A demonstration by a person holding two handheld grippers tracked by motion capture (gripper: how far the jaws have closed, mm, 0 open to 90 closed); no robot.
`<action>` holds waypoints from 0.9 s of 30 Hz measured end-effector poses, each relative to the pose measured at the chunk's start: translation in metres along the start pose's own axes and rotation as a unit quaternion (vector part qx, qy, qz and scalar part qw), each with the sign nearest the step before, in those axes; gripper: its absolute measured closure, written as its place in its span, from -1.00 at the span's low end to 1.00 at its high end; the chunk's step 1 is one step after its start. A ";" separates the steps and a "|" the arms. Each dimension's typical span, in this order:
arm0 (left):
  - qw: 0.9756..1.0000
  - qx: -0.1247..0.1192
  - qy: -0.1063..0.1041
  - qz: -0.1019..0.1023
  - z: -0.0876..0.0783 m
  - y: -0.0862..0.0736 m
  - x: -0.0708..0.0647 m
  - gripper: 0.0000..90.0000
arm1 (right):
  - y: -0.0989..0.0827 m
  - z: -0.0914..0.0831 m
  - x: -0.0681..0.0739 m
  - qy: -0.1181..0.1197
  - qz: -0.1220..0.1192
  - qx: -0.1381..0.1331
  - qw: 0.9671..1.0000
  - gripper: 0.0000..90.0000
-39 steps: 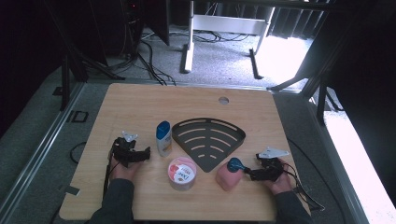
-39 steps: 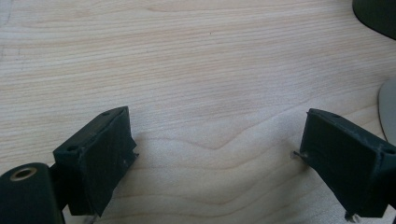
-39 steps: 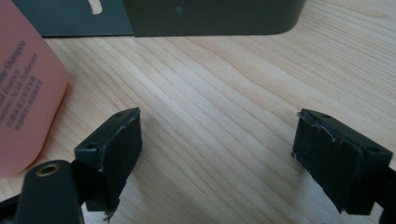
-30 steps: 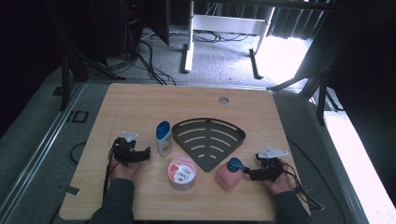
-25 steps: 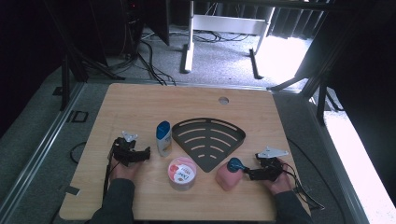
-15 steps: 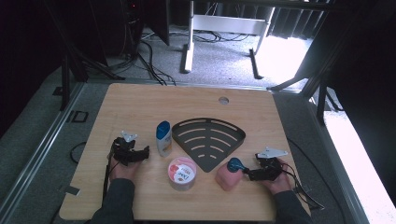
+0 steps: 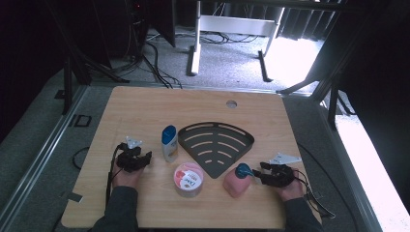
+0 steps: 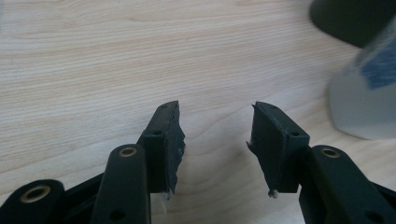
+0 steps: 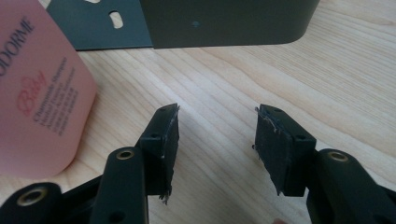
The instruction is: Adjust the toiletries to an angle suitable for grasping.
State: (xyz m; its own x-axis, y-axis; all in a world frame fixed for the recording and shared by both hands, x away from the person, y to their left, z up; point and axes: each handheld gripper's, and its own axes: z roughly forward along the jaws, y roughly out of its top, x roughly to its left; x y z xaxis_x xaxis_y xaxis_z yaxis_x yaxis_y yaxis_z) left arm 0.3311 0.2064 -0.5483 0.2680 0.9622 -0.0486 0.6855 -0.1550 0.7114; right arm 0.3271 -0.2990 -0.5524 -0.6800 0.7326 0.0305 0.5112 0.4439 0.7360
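So, using the dark fan-shaped rack [image 7: 216, 146] in the middle of the bench [image 7: 145, 106] as the landmark. Way off to the rack's left, the left gripper [image 7: 145, 158] is sitting low over the wood, jaws pointing toward the rack. In the left gripper view its jaws are standing partly spread with bare bench between them, nothing pinched; they've just been closing in from wider. Between that gripper and the rack, just beside the rack's left edge, a white bottle with a blue cap [image 7: 169, 143] is standing upright; it's showing up blurry at the right edge of the left gripper view [image 8: 369, 88]. Below the rack's left half, a round tub with a pink and white lid [image 7: 188, 179] is resting on the bench. Right below the rack's point, a pink bottle with a teal cap [image 7: 237, 182] is lying on its side. The right gripper [image 7: 257, 175] is sitting to the lower right of the rack, jaws aimed at the teal cap and very close to it. In the right gripper view the pink bottle [image 9: 39, 93] is off to the side of the jaws, not between them; they're also half spread on nothing and have just been closing.
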 end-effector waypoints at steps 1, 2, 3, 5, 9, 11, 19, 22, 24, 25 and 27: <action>1.000 -0.004 -0.008 -0.001 -0.002 0.000 0.000 0.17 | 0.000 0.000 0.000 0.002 0.001 0.002 1.000 0.10; 1.000 -0.009 -0.013 -0.001 -0.006 0.001 -0.001 0.19 | 0.000 0.000 0.000 0.003 0.001 0.005 1.000 0.11; 1.000 -0.015 -0.016 -0.001 -0.009 0.001 -0.001 0.23 | -0.001 0.001 0.000 0.003 -0.001 0.008 1.000 0.11; 0.999 -0.030 -0.025 0.001 -0.018 0.002 -0.003 0.36 | -0.001 0.001 0.000 0.002 -0.002 0.010 1.000 0.11; 0.998 -0.037 -0.049 0.023 -0.033 0.000 -0.010 0.71 | -0.001 0.001 0.000 0.004 -0.003 0.009 1.000 0.09; 0.997 -0.040 -0.063 0.036 -0.038 0.000 -0.015 0.94 | -0.001 0.001 0.000 0.005 -0.003 0.009 1.000 0.09; 0.991 -0.052 -0.099 0.068 -0.054 -0.001 -0.031 1.00 | -0.002 0.001 0.000 0.004 -0.005 0.009 1.000 0.05; 0.989 -0.052 -0.109 0.087 -0.058 0.000 -0.038 1.00 | -0.002 0.001 0.001 0.006 -0.005 0.008 1.000 0.03; 0.986 -0.052 -0.120 0.101 -0.060 0.002 -0.044 1.00 | -0.002 0.001 0.001 0.006 -0.006 0.008 1.000 0.02; 0.985 -0.051 -0.126 0.106 -0.061 0.002 -0.046 1.00 | -0.002 0.001 0.001 0.007 -0.006 0.009 1.000 0.02; 0.982 -0.052 -0.137 0.116 -0.063 0.003 -0.052 1.00 | -0.002 0.001 0.001 0.007 -0.007 0.008 1.000 0.01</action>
State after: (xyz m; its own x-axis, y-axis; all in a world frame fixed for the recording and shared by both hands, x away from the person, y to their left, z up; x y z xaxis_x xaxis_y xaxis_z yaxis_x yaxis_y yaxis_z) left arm 0.2772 0.1703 -0.4995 0.5905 0.8053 -0.0525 0.5148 -0.3258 0.7930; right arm 0.3262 -0.2988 -0.5546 -0.6936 0.7198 0.0299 0.5108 0.4621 0.7249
